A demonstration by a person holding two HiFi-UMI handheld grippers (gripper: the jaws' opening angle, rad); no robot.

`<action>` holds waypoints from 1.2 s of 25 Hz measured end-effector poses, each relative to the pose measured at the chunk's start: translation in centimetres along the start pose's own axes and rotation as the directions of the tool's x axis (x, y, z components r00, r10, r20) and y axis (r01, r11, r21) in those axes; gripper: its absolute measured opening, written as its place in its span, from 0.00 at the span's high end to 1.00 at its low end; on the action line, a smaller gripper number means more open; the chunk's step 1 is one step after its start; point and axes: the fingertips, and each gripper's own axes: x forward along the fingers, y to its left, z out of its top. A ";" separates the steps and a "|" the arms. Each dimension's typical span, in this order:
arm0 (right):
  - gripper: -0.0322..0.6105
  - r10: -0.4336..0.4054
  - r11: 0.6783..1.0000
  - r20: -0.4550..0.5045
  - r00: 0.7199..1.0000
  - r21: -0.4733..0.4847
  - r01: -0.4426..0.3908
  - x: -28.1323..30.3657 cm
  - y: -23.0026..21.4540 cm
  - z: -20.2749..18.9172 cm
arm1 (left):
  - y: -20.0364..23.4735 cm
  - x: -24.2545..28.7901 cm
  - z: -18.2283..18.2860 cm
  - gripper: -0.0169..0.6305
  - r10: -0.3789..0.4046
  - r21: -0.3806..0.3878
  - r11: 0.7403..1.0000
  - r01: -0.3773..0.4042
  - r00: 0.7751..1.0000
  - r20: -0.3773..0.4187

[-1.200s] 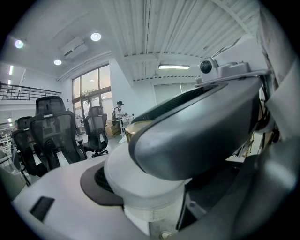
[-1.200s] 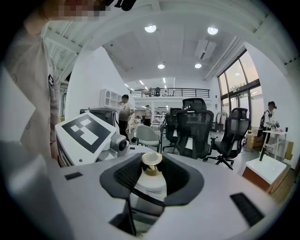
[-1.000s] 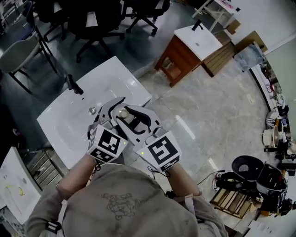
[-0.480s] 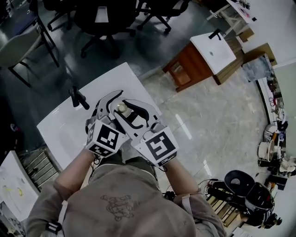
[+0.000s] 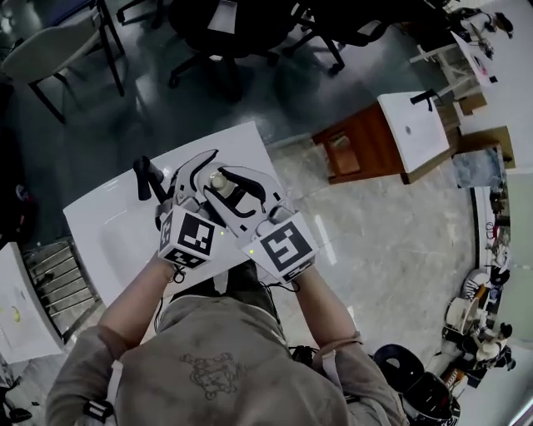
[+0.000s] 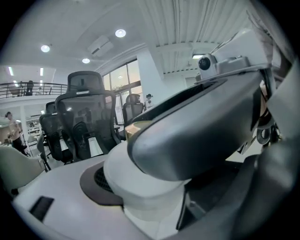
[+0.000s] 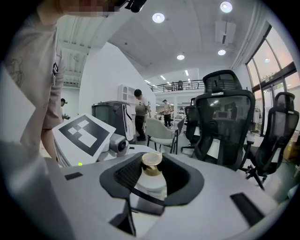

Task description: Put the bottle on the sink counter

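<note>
A white bottle with a gold cap (image 5: 219, 180) hangs over the right part of the white sink counter (image 5: 100, 218). My left gripper (image 5: 206, 178) and right gripper (image 5: 231, 188) both close round it from the near side, their fingers crossing. In the right gripper view the bottle (image 7: 151, 183) stands upright between the dark pads (image 7: 123, 178). In the left gripper view the bottle's body (image 6: 140, 192) presses on the left pad (image 6: 93, 183), while the right gripper's jaw covers its other side. The black faucet (image 5: 147, 176) stands just left of the grippers.
A wooden cabinet with a second white sink (image 5: 391, 137) stands at the right on the marble floor. Office chairs (image 5: 225, 25) stand beyond the counter. A metal rack (image 5: 50, 283) lies at the left. The person's body fills the lower middle.
Both grippers, still holding the bottle, have moved from the counter's near right edge farther over it, toward the faucet. The head view has swung along with them.
</note>
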 end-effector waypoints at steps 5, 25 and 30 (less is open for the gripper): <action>0.74 0.137 0.990 -0.031 0.990 -0.037 -0.138 3.0 -1.0 -1.8 | 2.7 1.7 -2.7 0.46 0.123 -0.058 0.990 -0.125 0.992 -0.035; 0.74 0.448 0.871 -0.119 0.886 -0.165 -0.462 11.9 -3.4 -9.9 | 9.4 6.7 -13.3 0.46 0.483 -0.211 0.836 -0.507 0.862 -0.155; 0.74 0.494 0.839 -0.143 0.858 -0.179 -0.513 13.6 -3.0 -12.0 | 10.0 7.1 -16.1 0.46 0.537 -0.232 0.792 -0.565 0.825 -0.177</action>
